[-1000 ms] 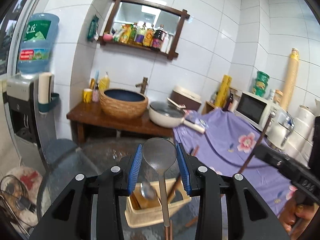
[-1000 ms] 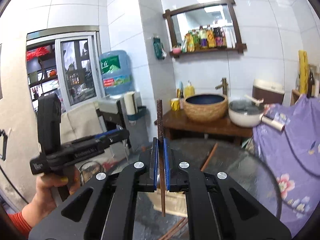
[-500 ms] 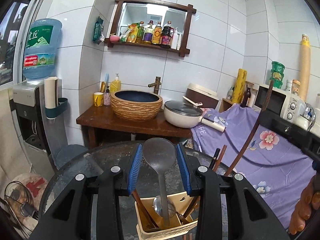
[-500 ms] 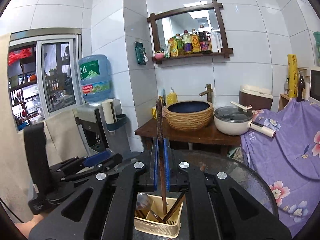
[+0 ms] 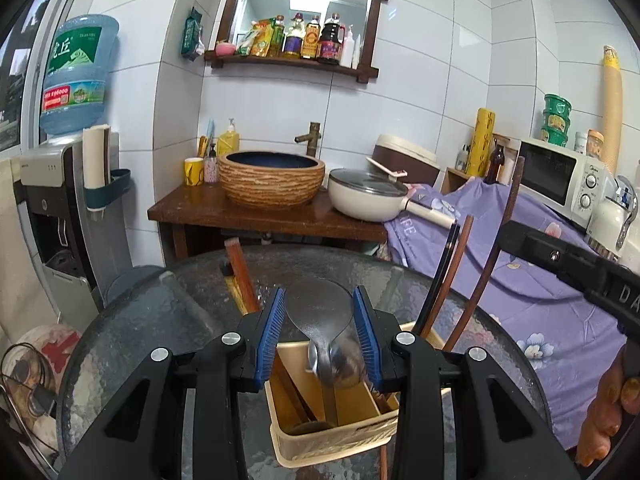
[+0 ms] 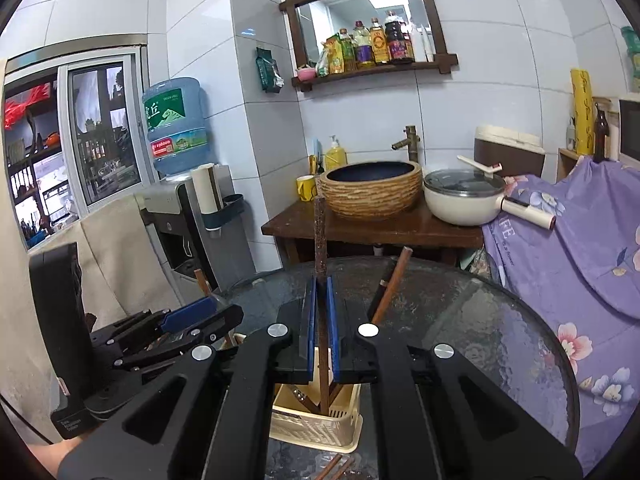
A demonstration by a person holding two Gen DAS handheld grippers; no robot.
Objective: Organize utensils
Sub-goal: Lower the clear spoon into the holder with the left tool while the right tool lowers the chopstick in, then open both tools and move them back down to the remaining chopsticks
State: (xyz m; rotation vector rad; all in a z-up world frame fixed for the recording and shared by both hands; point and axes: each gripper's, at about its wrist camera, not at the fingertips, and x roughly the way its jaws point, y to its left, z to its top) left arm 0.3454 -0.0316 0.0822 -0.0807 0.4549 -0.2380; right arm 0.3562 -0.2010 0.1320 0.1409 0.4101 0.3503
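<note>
Over basket (image 5: 336,442): ladle (image 5: 318,314) between pads (image 5: 270,330)

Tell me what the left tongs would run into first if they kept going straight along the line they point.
Probably the glass table top beyond the yellow utensil basket; the left tongs, shut on a spoon, angle slightly down, though depth is hard to judge.

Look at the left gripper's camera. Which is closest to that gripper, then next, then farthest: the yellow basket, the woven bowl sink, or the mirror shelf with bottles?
1. The yellow basket, right under the left gripper on the glass table.
2. The woven bowl sink, on the wooden counter past the table, a bit left of middle.
3. The mirror shelf with bottles, high on the tiled wall behind the sink.
</note>
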